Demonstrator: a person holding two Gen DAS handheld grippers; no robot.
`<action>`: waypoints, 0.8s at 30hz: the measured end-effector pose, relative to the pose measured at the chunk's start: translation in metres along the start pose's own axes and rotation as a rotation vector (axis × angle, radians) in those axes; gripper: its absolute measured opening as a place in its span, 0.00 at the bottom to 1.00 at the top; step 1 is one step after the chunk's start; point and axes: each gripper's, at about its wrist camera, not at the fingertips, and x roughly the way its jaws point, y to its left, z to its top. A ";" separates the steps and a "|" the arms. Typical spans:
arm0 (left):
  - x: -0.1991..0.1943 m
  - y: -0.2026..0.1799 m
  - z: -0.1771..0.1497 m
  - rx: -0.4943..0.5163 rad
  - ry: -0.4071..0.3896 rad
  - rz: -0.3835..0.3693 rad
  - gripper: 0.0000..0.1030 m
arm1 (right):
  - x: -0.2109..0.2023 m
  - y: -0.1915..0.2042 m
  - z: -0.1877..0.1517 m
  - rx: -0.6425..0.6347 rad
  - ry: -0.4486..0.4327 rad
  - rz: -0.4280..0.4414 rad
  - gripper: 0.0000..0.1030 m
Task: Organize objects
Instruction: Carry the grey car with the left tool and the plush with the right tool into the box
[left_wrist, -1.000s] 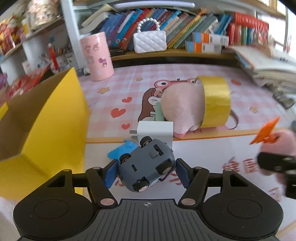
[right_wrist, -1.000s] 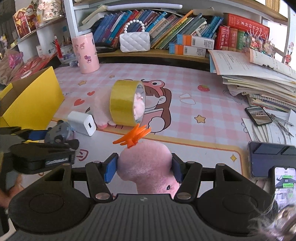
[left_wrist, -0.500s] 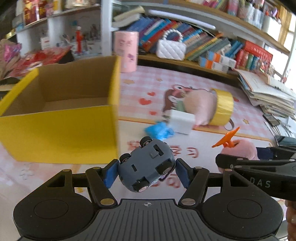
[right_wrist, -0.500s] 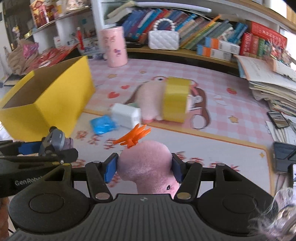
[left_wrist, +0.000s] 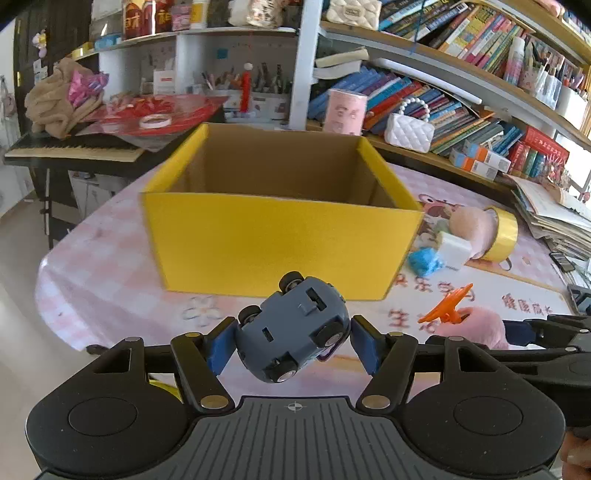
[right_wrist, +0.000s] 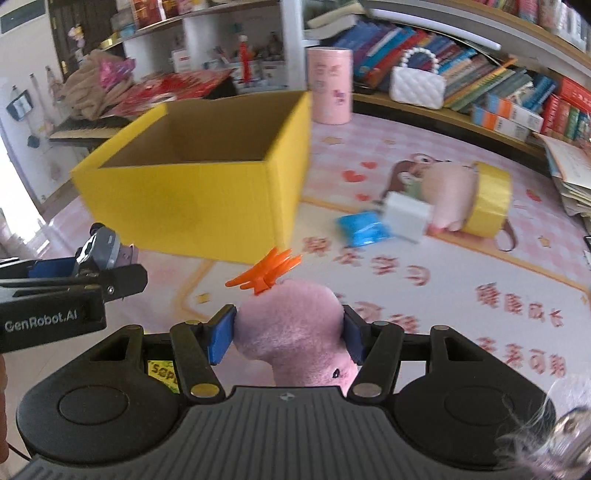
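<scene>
My left gripper (left_wrist: 291, 341) is shut on a grey-blue toy car (left_wrist: 295, 334), held wheels up just in front of the open yellow cardboard box (left_wrist: 280, 240). My right gripper (right_wrist: 288, 332) is shut on a pink plush toy (right_wrist: 295, 332) with an orange tuft (right_wrist: 264, 273). In the right wrist view the box (right_wrist: 195, 195) stands ahead to the left, and the left gripper with the car (right_wrist: 105, 249) shows at the left edge. In the left wrist view the plush (left_wrist: 476, 328) appears low on the right.
On the pink table mat lie a blue packet (right_wrist: 364, 229), a white charger (right_wrist: 406, 216), another pink plush (right_wrist: 448, 194) and a yellow tape roll (right_wrist: 489, 199). A pink canister (right_wrist: 328, 85) and a white handbag (right_wrist: 417, 86) stand by the bookshelf. The table's edge drops off at left (left_wrist: 48, 280).
Both grippers have swung left across the table with their toys still held. The yellow box now stands straight ahead; the tape roll and charger have slid off to the right.
</scene>
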 end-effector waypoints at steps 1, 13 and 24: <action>-0.003 0.006 -0.002 0.002 -0.001 -0.001 0.64 | -0.001 0.008 -0.002 0.000 -0.002 0.003 0.56; -0.032 0.057 -0.017 0.033 -0.030 -0.021 0.64 | -0.011 0.072 -0.023 0.041 -0.017 -0.003 0.56; -0.035 0.074 -0.011 0.023 -0.070 -0.065 0.64 | -0.020 0.092 -0.016 0.016 -0.046 -0.040 0.56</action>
